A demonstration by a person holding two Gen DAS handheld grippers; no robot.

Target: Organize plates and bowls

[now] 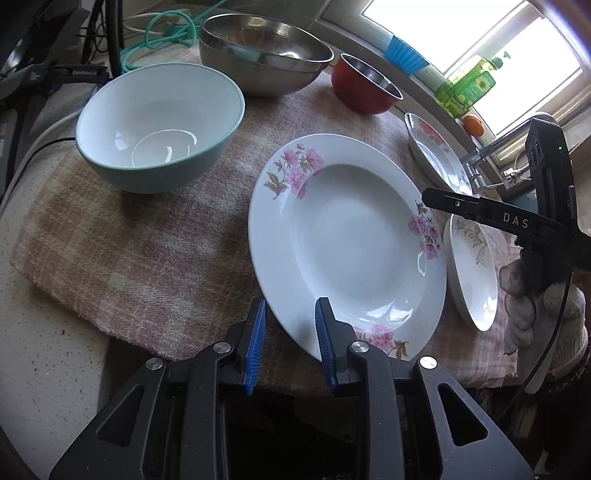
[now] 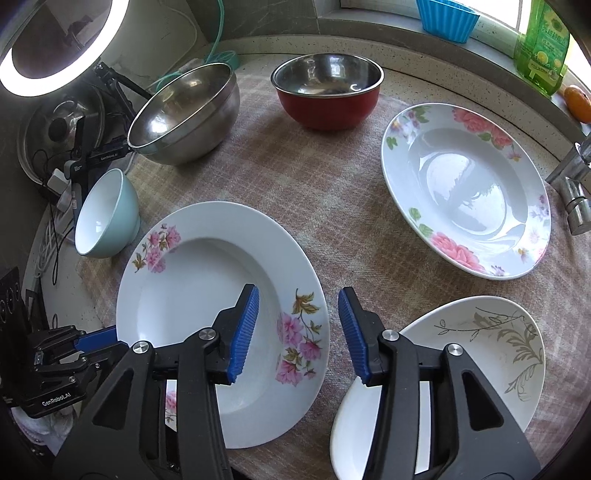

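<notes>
A deep white plate with pink flowers (image 1: 347, 243) (image 2: 207, 314) lies on the checked cloth. My left gripper (image 1: 290, 339) is open, its blue pads on either side of the plate's near rim; it also shows in the right wrist view (image 2: 92, 341). My right gripper (image 2: 299, 332) is open above the plate's right rim, one pad over the plate, one over the cloth. A second floral plate (image 2: 465, 188) (image 1: 436, 151) lies at the back right. A white oval dish with grey leaves (image 2: 480, 362) (image 1: 472, 269) lies at the front right.
A pale green bowl (image 1: 159, 125) (image 2: 107, 214), a large steel bowl (image 1: 262, 51) (image 2: 184, 110) and a red bowl (image 1: 365, 85) (image 2: 328, 92) stand at the back. A green bottle (image 2: 543, 44), an orange (image 2: 578, 103) and a blue cup (image 2: 447, 16) are on the sill. A tap (image 2: 572, 184) is at the right.
</notes>
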